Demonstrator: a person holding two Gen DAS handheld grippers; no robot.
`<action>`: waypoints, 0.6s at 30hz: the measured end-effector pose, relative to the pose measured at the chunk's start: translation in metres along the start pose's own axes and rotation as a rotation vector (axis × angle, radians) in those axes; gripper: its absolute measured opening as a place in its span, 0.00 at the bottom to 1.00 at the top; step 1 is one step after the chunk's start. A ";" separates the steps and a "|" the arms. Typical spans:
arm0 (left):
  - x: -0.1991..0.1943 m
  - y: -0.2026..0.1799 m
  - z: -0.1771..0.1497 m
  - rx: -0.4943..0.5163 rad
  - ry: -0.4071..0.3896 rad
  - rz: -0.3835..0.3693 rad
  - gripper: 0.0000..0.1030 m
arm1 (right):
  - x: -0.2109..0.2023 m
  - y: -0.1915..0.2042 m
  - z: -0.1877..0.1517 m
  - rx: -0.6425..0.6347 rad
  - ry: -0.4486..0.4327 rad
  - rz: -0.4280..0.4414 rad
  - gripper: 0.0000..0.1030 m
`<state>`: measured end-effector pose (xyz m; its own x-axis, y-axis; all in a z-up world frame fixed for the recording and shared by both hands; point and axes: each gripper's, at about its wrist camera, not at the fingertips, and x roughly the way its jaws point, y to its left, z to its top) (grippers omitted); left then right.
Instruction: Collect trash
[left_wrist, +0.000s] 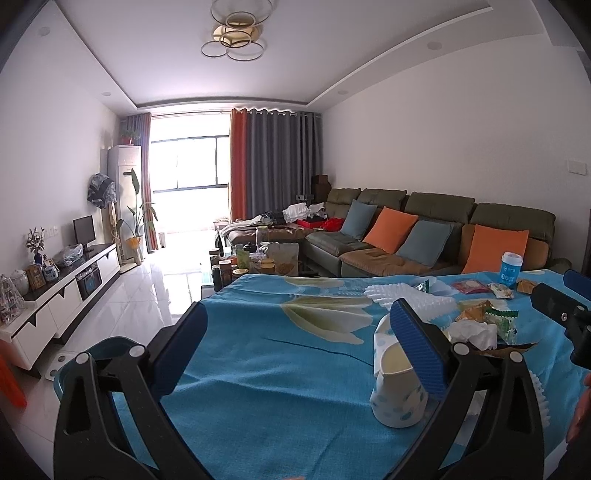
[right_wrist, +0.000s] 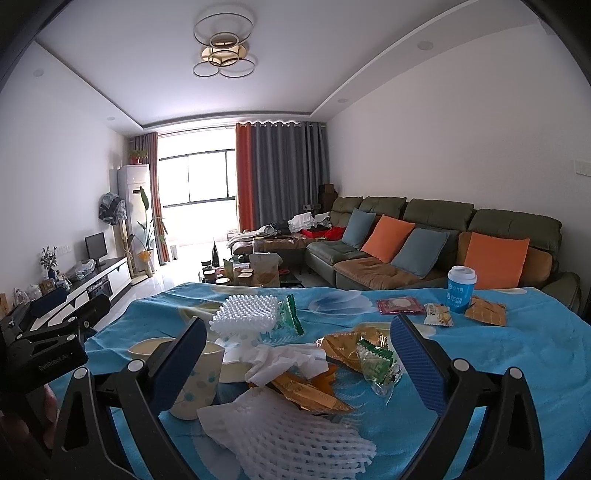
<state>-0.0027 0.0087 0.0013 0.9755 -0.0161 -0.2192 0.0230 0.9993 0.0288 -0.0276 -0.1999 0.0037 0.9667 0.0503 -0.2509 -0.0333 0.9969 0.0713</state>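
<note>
Trash lies on a table with a blue flowered cloth (left_wrist: 266, 387). A dotted paper cup (left_wrist: 397, 398) stands just inside my left gripper's right finger; my left gripper (left_wrist: 299, 339) is open and empty. In the right wrist view my right gripper (right_wrist: 299, 350) is open and empty above a pile: crumpled white tissue (right_wrist: 288, 362), orange wrappers (right_wrist: 314, 391), a green wrapper (right_wrist: 380, 365) and white foam netting (right_wrist: 295, 439). The cup (right_wrist: 195, 384) stands at its left finger. Another foam net (right_wrist: 245, 314), a red packet (right_wrist: 400, 305), snack wrappers (right_wrist: 485, 312) and a blue takeaway cup (right_wrist: 460, 290) lie farther back.
A blue bin's rim (left_wrist: 92, 354) shows below the table's left edge in the left wrist view. Beyond the table are a cluttered coffee table (left_wrist: 251, 266), a green sofa (left_wrist: 424, 229) with cushions and a white TV cabinet (left_wrist: 62, 295) along the left wall.
</note>
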 end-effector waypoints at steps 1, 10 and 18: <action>0.000 -0.001 0.000 0.000 0.000 -0.001 0.95 | 0.000 0.000 0.000 -0.001 -0.001 0.000 0.94; 0.002 -0.001 0.000 0.003 -0.003 -0.002 0.95 | 0.000 0.000 0.000 -0.001 -0.002 0.000 0.94; 0.002 -0.002 0.000 0.001 -0.004 -0.005 0.95 | 0.001 0.000 0.000 0.000 -0.002 0.001 0.94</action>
<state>-0.0003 0.0066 0.0005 0.9763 -0.0216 -0.2154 0.0284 0.9992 0.0285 -0.0269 -0.2001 0.0038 0.9672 0.0516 -0.2486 -0.0349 0.9968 0.0713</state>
